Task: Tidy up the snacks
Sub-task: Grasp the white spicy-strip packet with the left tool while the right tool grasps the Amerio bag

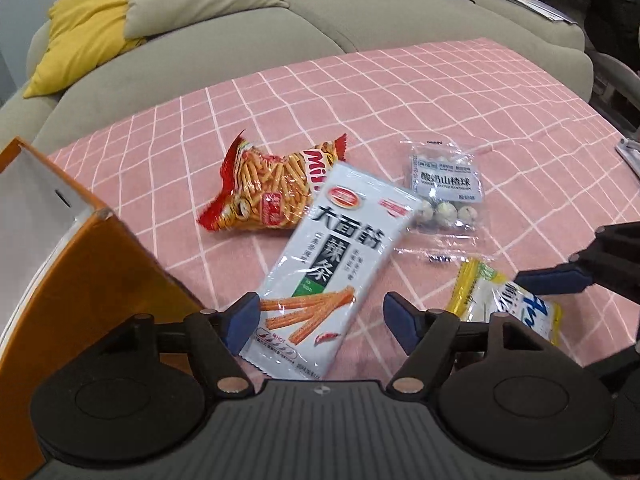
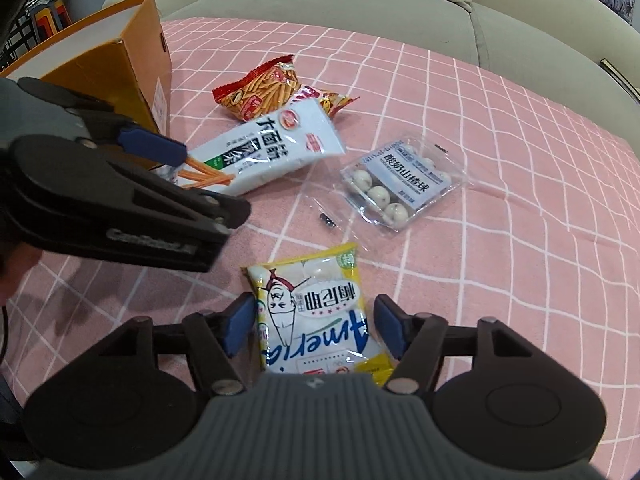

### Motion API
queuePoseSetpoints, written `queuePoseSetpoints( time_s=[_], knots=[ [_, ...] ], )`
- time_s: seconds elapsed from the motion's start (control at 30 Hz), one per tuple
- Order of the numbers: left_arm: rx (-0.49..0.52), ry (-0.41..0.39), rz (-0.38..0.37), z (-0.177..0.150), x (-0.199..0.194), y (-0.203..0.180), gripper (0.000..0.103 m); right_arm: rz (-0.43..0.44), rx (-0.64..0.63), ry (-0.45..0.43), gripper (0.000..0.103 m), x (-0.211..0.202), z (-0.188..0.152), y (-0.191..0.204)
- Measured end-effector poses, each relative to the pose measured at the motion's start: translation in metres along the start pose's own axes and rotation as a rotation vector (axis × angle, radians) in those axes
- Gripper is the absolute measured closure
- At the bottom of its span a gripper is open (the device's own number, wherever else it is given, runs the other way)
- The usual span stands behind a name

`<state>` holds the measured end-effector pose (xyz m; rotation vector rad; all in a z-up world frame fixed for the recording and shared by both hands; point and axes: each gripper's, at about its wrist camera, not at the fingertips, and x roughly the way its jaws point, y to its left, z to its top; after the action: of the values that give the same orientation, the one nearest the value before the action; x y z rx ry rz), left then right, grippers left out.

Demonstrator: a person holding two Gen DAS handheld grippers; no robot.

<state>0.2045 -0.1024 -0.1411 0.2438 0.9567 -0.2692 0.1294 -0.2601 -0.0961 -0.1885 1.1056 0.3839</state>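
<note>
Left gripper released, astride white pack; right gripper released, astride yellow pack. Both light, crinkly, slippery: pinch across near ends

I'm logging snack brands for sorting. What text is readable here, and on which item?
"大面筋 辣条": white spicy-strip packet.
"酸奶山楂球": clear bag of white balls.
"Ameria" (last letters uncertain) and "梅尼耶", seen upside down: yellow-and-white packet.
"Mi…", cut off: red stick-snack bag.
"GenRobot…", partly legible: left hand-held gripper.
Smaller print on all the packets is too small to read.
</note>
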Motion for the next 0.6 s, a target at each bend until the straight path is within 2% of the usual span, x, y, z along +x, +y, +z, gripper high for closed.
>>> queuePoseSetpoints(
  time_s=[0.07, 0.13, 0.2, 0.23, 0.27, 0.37, 0.43, 0.47, 0.6],
  knots=[
    [0.012, -0.008, 0.029, 0.0, 0.002, -0.002, 0.035, 0.002, -0.003, 0.0, 0.039, 0.0, 0.0, -0.001],
    [0.018, -0.017, 0.022, 0.0, 0.0, -0.002, 0.043, 0.004, -0.006, -0.001, 0.039, 0.0, 0.0, -0.001],
    [0.037, -0.035, 0.011, -0.001, -0.004, -0.004, 0.058, 0.004, -0.009, -0.002, 0.039, 0.0, 0.0, -0.001],
    [0.053, -0.04, 0.006, -0.002, -0.006, -0.007, 0.069, 0.004, -0.009, -0.003, 0.039, 0.0, 0.0, 0.0],
    [0.065, -0.041, 0.004, -0.002, -0.008, -0.01, 0.076, 0.004, -0.009, -0.004, 0.039, -0.001, -0.001, 0.0],
    [0.076, -0.032, 0.011, -0.005, -0.013, -0.016, 0.085, 0.002, -0.008, -0.003, 0.04, -0.001, 0.0, 0.001],
    [0.059, -0.018, 0.016, -0.007, -0.017, -0.018, 0.089, 0.001, -0.012, -0.006, 0.047, -0.003, -0.001, 0.003],
    [0.053, -0.011, 0.018, -0.009, -0.019, -0.019, 0.093, 0.0, -0.013, -0.007, 0.049, -0.004, -0.002, 0.003],
    [0.041, 0.027, 0.025, -0.018, -0.034, -0.022, 0.099, -0.016, -0.004, -0.01, 0.051, -0.009, -0.009, 0.006]
  ],
)
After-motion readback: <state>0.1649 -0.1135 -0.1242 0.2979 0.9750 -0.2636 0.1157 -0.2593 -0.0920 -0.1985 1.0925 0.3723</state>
